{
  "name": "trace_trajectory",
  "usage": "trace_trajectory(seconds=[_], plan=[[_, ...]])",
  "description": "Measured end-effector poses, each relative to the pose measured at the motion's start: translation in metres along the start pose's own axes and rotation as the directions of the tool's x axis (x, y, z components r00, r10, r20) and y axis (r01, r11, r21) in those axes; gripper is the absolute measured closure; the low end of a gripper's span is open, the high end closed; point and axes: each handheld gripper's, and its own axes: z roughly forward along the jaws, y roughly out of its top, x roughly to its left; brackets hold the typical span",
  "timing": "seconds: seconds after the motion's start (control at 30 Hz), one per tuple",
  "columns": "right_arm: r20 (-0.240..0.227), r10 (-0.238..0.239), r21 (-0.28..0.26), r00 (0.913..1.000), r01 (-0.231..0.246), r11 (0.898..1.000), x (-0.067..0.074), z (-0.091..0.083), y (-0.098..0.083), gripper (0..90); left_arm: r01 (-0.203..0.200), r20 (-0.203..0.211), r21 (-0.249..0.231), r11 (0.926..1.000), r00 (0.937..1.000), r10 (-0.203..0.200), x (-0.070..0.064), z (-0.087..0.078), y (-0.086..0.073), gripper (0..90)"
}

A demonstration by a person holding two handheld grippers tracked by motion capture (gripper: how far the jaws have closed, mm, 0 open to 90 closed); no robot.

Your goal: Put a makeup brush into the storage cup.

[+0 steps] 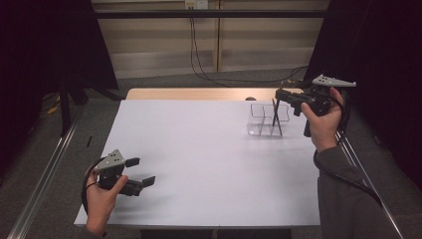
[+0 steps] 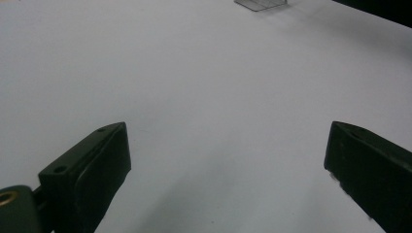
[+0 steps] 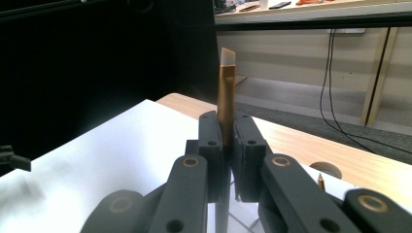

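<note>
Firmly clamped: a gold-handled brush (image 3: pixel 226 92) is held in the right hand-held gripper (image 3: pixel 226 145).
It is kept above the clear compartment box (image 1: pixel 267 119); the left hand-held gripper (image 1: pixel 141 173) is spread wide over the worktop (image 1: pixel 209 164).

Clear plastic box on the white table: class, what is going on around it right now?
A person works at a white table with a two-jaw gripper in each hand. The right gripper is shut on a slim gold-coloured pen-like stick with a pale slanted tip, holding it upright over the clear plastic box with compartments near the table's far right corner. The stick's lower end reaches down at the box; whether it touches is unclear. The left gripper hovers open and empty near the front left.
</note>
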Motion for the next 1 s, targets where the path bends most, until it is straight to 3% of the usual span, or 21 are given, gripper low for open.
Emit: trace_trajectory(seconds=[0.33,1.0], plan=[[0.05,0.008,-0.007,0.9987,-0.008,1.0,-0.008,0.002,0.001,84.8,0.003,0.001,0.002,1.0,1.0,-0.003,0.0,0.0,-0.001,2.7],[0.108,0.024,-0.028,0.9939,-0.021,0.999,-0.021,0.002,0.006,84.8,0.001,-0.003,0.0,1.0,1.0,-0.001,0.001,0.0,-0.001,2.9]])
